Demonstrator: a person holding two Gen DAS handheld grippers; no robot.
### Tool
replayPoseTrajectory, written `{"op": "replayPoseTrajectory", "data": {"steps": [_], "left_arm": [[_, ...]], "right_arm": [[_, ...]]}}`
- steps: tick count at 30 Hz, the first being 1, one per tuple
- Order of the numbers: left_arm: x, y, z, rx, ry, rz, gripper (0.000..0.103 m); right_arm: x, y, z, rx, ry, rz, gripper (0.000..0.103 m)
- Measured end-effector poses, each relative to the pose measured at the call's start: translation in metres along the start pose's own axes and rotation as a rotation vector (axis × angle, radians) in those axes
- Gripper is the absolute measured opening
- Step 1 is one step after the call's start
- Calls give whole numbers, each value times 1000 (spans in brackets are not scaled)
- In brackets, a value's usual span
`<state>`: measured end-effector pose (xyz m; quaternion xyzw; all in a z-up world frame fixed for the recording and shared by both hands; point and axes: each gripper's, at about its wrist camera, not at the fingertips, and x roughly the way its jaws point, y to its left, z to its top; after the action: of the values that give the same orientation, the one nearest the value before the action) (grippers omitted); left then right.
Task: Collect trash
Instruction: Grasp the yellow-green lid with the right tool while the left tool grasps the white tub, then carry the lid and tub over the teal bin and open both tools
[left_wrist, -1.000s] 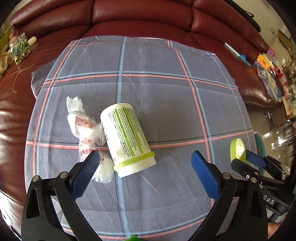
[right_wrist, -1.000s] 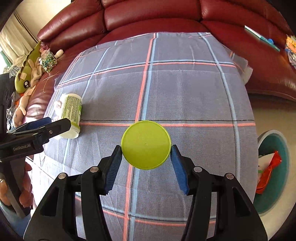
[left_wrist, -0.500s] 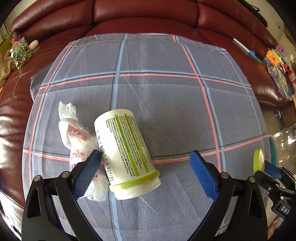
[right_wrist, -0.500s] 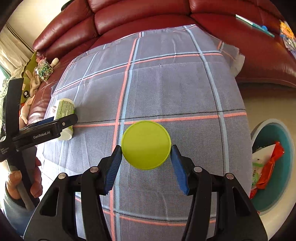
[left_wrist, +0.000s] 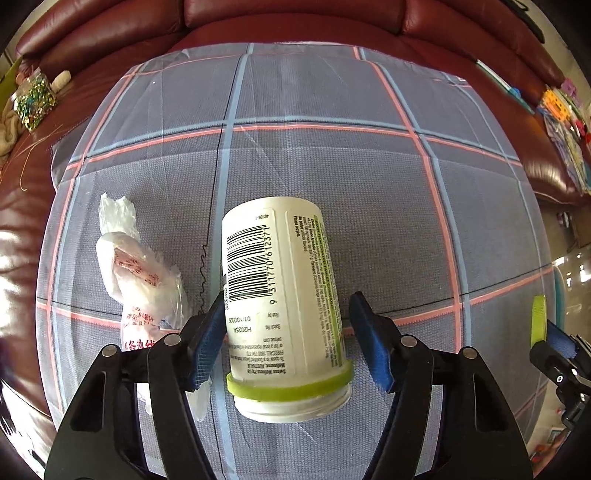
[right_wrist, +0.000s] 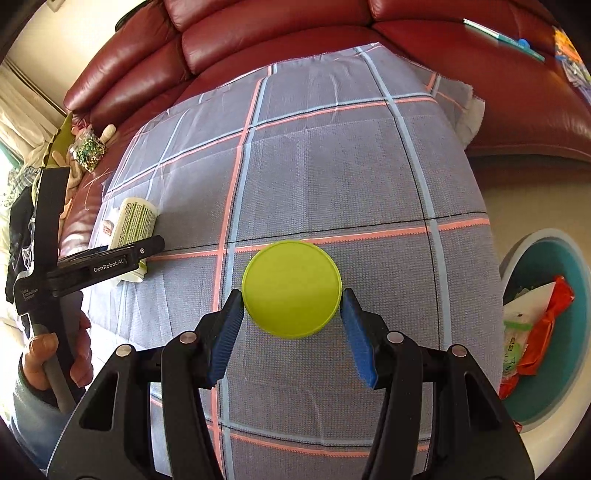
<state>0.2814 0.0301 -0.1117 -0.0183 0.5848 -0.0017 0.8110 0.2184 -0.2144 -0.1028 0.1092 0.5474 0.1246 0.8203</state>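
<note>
A white bottle (left_wrist: 284, 295) with a green band lies on its side on the checked cloth (left_wrist: 332, 166). My left gripper (left_wrist: 289, 299) straddles it and its jaws are closing. The left pad (left_wrist: 214, 325) touches the bottle's side, while the right pad (left_wrist: 369, 339) stands a sliver off. Just left of the bottle lies a crumpled plastic bag (left_wrist: 136, 273). Above the cloth, my right gripper (right_wrist: 291, 295) is shut on a round lime-green lid (right_wrist: 291, 288). In the right wrist view the bottle (right_wrist: 133, 225) shows at far left under the left gripper (right_wrist: 110, 260).
A teal bin (right_wrist: 532, 236) with a white rim stands on the floor at the right and holds wrappers (right_wrist: 546, 321). The cloth covers a dark red leather sofa (left_wrist: 295, 22). A jar of beads (left_wrist: 33, 99) and stationery (left_wrist: 565, 122) lie on the sofa. A person's hand (right_wrist: 55, 350) grips the left handle.
My left gripper came down over the bottle and its jaws narrowed around it. The right gripper carried the lid to the right, and more of the bin shows.
</note>
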Motion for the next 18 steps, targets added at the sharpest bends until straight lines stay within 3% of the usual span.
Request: {"op": "replayPoseTrajectory", "data": {"steps": [2,3,8,18], "left_arm": [[0,-2,2,3,-7,-4,64],[-1,-4,2,11,-20,4,51],[-20,-22,-2,58,-80,-10,51],[-64,-86,-28,184,-126,-121,51]], "right_arm": [[-1,-4,0,7,-1,2,52],[-1,-6,0,13,-3,4,52],[-9,-19,-3,46,-13,15,52],[-54,-61,-14,136,-88,28,52]]}}
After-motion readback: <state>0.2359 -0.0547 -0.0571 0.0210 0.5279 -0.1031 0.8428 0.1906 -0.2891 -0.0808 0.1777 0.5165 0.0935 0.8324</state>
